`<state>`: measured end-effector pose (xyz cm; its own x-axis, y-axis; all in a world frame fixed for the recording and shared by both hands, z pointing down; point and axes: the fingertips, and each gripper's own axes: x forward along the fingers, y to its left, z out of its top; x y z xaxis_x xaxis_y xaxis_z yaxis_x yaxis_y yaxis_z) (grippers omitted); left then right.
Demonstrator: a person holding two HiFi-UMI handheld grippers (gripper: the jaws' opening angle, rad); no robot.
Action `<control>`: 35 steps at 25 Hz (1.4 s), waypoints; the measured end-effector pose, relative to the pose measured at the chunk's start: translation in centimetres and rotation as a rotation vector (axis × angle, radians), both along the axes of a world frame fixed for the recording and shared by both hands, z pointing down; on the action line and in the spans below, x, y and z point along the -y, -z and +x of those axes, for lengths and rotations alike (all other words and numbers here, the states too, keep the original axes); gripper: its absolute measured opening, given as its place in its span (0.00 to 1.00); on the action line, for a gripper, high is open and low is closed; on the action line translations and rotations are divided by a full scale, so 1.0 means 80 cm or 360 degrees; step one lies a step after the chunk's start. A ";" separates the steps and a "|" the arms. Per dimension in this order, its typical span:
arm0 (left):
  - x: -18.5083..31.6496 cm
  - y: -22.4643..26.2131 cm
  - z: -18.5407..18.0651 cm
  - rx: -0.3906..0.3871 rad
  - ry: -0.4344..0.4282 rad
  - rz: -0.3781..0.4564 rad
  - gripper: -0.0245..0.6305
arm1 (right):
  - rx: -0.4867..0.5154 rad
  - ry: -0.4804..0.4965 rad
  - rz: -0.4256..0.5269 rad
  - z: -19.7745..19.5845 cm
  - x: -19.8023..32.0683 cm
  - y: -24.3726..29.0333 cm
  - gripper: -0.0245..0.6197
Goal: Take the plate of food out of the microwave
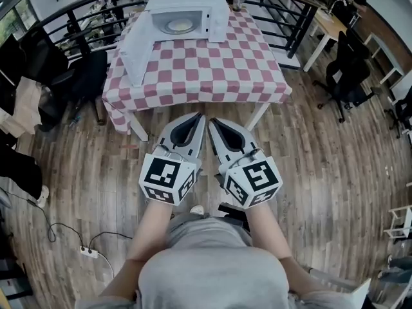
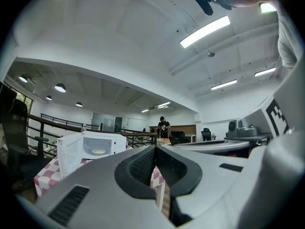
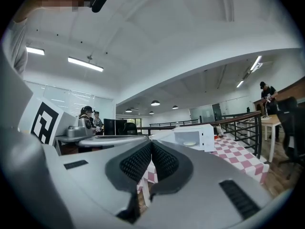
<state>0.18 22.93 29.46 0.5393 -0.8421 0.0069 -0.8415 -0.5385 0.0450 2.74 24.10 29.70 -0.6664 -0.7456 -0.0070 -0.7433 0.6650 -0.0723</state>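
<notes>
On the far side of a table (image 1: 206, 76) covered with a pink-and-white checked cloth, a white microwave (image 1: 187, 13) is seen with its door (image 1: 137, 50) swung wide open to the left. The plate of food (image 1: 179, 25) is seen inside the oven cavity, lying flat on its floor; the food shows only as a pale round patch and cannot be made out further. Both grippers are held well short of the table, over the wooden floor (image 1: 309, 172), side by side and pointing level toward the table's near edge. The left gripper (image 1: 200, 117) is shown in its own view with its jaws pressed together along their ribbed pads, nothing between them; the microwave and its plate are seen in that view well beyond the tips, to the left. The right gripper (image 1: 213, 121) is likewise shown with its jaws closed against each other and empty, the microwave being seen past the tips, to the right. The two tips lie just beside each other, and the marker cubes (image 1: 166, 177) are carried at the near ends of the grippers, in front of the person's forearms. A dark railing (image 1: 84, 11) is seen behind the table, and black office chairs (image 1: 347, 76) are placed to the right.
</notes>
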 end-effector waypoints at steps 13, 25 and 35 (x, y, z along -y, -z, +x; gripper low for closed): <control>0.066 -0.009 -0.037 -0.0081 0.0040 -0.0005 0.04 | -0.0065 -0.0016 -0.0054 -0.034 0.067 -0.011 0.08; 0.159 -0.015 -0.053 -0.0056 0.0135 -0.0012 0.04 | -0.0111 -0.0021 -0.0027 -0.040 0.168 -0.015 0.08; 0.268 -0.018 -0.073 -0.0133 0.0229 -0.0026 0.04 | -0.0168 0.0068 -0.0006 -0.056 0.279 -0.017 0.08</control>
